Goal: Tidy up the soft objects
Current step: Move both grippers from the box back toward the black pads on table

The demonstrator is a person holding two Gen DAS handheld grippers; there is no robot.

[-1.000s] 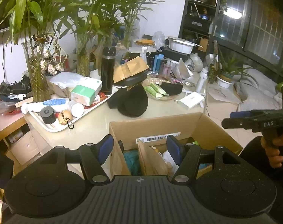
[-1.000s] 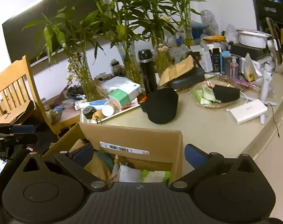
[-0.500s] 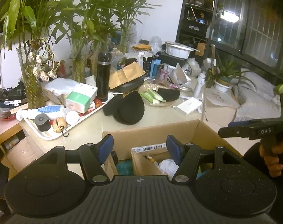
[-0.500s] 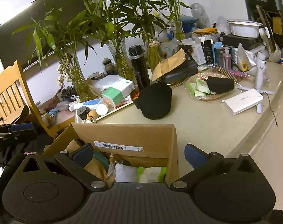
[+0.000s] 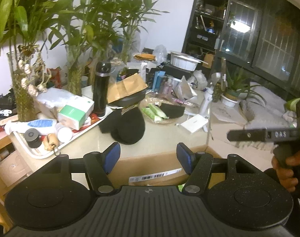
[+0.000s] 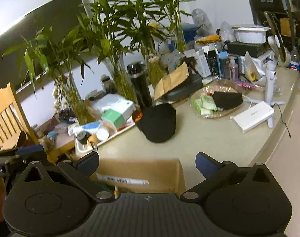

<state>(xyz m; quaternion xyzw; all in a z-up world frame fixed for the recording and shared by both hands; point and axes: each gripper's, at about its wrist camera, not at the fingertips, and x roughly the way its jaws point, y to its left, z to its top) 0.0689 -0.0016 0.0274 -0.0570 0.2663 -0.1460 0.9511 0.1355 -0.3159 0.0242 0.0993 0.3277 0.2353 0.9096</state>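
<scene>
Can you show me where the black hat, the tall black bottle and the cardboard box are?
black hat (image 6: 157,122), right wrist view, on its rounded front.
tall black bottle (image 6: 141,85), right wrist view, middle of its body.
cardboard box (image 5: 153,164), left wrist view, on its far wall.

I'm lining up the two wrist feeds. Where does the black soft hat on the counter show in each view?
Left wrist: black hat just left of centre, above the gripper fingers.
Right wrist: black hat at centre, beyond the cardboard box.
Shared landmark: the black flask stands behind it.
</scene>
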